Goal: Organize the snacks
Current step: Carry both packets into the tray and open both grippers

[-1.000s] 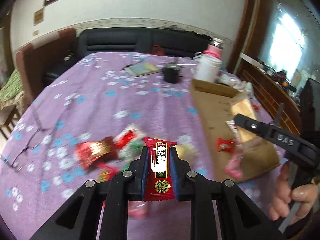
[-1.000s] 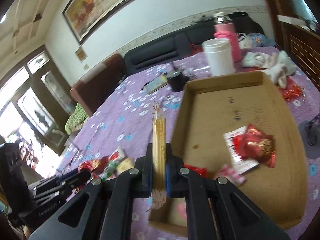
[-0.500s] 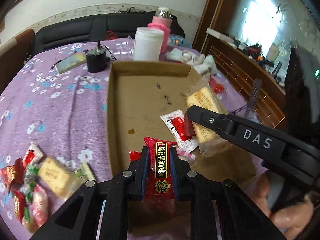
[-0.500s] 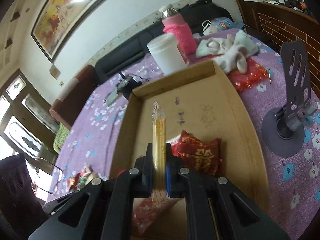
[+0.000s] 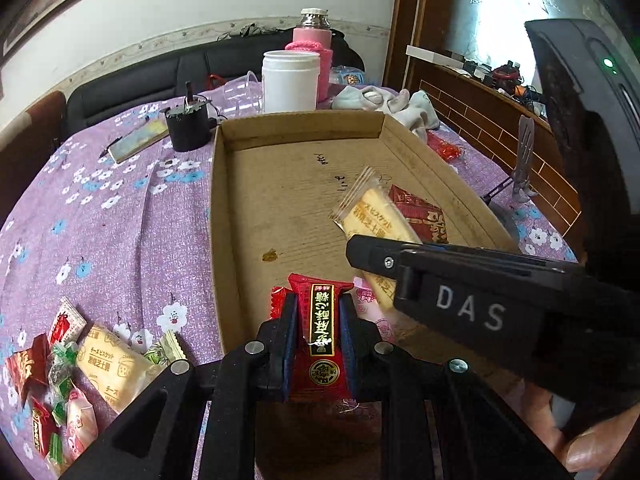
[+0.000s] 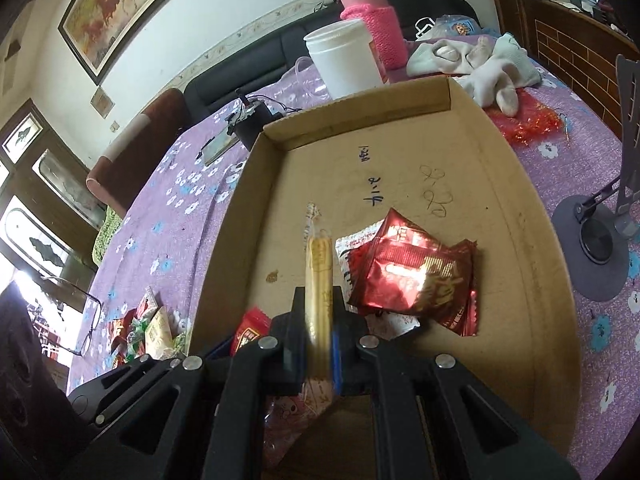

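Note:
My left gripper [image 5: 318,312] is shut on a red candy packet [image 5: 320,336] with gold lettering, held over the near end of the cardboard tray [image 5: 224,208]. My right gripper [image 6: 318,320] is shut on a yellow biscuit packet [image 6: 319,276], held edge-on over the tray [image 6: 532,240]; the same packet [image 5: 376,216] shows in the left wrist view above the right gripper's body. A dark red snack bag [image 6: 416,272] and a white-red wrapper lie in the tray. A pile of loose snacks [image 5: 76,368] lies on the purple cloth left of the tray.
A white jar [image 5: 290,80], a pink-sleeved flask [image 5: 312,44], a small black device [image 5: 188,128] and crumpled white cloth [image 6: 480,60] stand beyond the tray. A grey phone stand [image 6: 600,240] is right of it. Glasses [image 6: 80,312] lie at the left.
Both grippers have moved from the snack pile to over the tray with their packets still held. The right gripper has lowered and come closer to the tray floor.

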`<state>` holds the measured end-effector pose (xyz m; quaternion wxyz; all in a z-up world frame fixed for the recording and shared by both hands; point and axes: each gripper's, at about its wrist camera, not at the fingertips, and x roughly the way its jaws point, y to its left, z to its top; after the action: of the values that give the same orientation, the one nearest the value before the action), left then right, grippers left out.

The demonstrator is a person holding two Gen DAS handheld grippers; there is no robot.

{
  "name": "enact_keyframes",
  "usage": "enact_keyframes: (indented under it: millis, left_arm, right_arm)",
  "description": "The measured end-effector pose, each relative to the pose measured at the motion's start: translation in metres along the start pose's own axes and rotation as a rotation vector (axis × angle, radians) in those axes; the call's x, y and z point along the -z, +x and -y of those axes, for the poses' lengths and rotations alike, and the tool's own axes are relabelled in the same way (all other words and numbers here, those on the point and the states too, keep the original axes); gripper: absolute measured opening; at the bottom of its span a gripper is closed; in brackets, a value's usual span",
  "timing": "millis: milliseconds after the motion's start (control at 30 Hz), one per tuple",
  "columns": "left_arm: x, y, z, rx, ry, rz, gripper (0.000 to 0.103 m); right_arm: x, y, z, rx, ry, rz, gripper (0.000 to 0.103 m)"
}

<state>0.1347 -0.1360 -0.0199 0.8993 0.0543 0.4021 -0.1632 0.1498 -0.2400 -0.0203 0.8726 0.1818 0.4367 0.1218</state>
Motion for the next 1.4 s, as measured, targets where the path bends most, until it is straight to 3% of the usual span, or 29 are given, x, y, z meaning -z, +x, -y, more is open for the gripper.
enact_keyframes:
  millis: [800,1033,1200,1400]
  left_arm:
    - [0.006,-0.012,0.016,-0.080,0.100,0.077,0.020]
    - [0.007,-0.017,0.022,-0.104,0.132,0.107,0.021]
    - [0.008,-0.027,0.025,-0.123,0.152,0.161,0.044]
    - [0.010,-0.036,0.029,-0.138,0.169,0.204,0.047]
  right_arm:
    - [-0.002,-0.009,0.001,0.038,0.001,0.035,0.011]
    - [-0.005,-0.021,0.003,0.041,0.014,0.085,0.019]
    - [-0.007,-0.027,0.005,0.038,0.027,0.109,0.019]
    - [-0.008,-0.033,0.007,0.047,0.036,0.132,0.019]
